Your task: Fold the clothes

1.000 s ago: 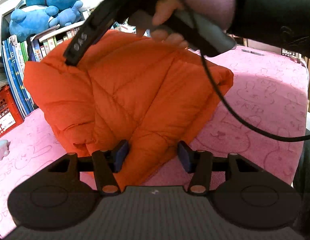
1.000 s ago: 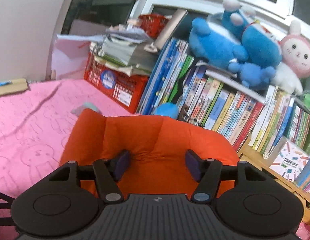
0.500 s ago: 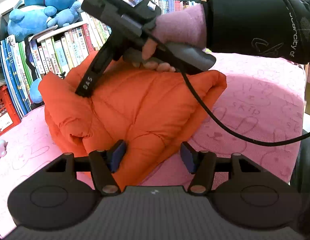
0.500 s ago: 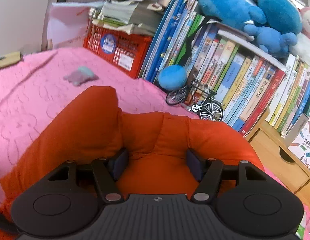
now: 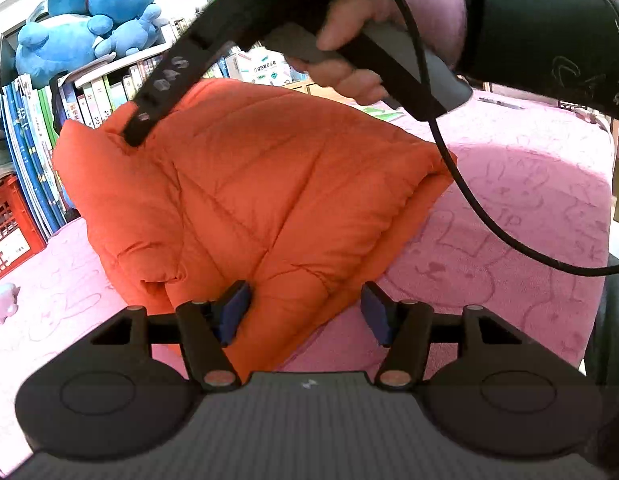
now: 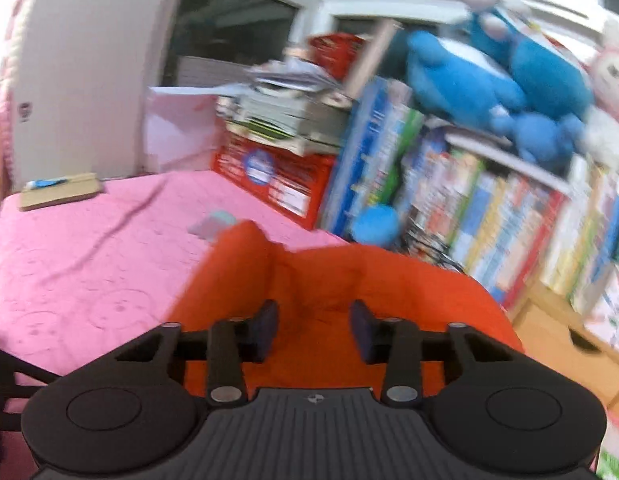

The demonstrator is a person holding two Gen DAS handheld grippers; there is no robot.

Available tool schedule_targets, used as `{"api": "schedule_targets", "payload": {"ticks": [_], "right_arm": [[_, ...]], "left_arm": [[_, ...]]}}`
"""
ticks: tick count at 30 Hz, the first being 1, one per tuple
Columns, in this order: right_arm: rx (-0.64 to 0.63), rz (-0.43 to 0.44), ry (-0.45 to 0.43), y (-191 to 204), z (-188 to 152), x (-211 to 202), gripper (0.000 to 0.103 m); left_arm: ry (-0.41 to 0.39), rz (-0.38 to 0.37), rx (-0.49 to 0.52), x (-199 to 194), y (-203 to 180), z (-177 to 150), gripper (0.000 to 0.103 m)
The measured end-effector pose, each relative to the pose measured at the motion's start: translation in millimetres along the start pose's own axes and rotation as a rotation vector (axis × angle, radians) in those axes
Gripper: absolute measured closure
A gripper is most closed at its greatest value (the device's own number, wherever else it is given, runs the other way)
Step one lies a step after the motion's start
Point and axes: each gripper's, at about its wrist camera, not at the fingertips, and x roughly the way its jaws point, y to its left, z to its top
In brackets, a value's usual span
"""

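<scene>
On pink bedspread (image 5: 509,208): puffy quilted jacket (image 5: 269,200).

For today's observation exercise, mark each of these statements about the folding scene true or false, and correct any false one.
1. The jacket is orange. True.
2. The jacket lies on a green blanket. False: the blanket is pink.
3. Blue plush toys sit above the books. True.
4. The crate beside the books is yellow. False: it is red.
5. A hand grips the right gripper's handle above the jacket. True.
</scene>
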Motion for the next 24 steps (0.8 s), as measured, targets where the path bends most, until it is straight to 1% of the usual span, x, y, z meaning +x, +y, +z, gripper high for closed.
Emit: {"api": "schedule_targets", "payload": {"ticks": [3,7,11,17,21,24], "right_arm": [[-0.029,0.015,0.035,9.7,5.3,17.4,0.074],[-0.032,0.015,0.112,13.2,-4.8,47.2,0.075],[-0.016,0.026,0.150,10.8,-13.0,58.1,0.075],[-0.038,0.040,0.200,15.3,-20.3,71.4,0.075],[-0.029,0.059,0.219,15.8,-21.9,79.2,0.075],[0.001,0.075,0.202,12.1,-23.9,78.1,0.075]], "left_arm": [[-0.001,0.004,0.002,0.1,-0.6,-0.5,0.043],[-0.004,0.010,0.006,0.0,-1.6,-1.4,0.042],[-0.005,0.012,0.009,-0.8,-3.2,-2.4,0.042],[-0.005,0.017,0.006,-1.8,-4.6,-2.9,0.041],[-0.024,0.029,-0.021,-8.7,-3.3,-4.5,0.042],[-0.059,0.059,-0.094,-33.4,4.0,-3.7,0.043]]}}
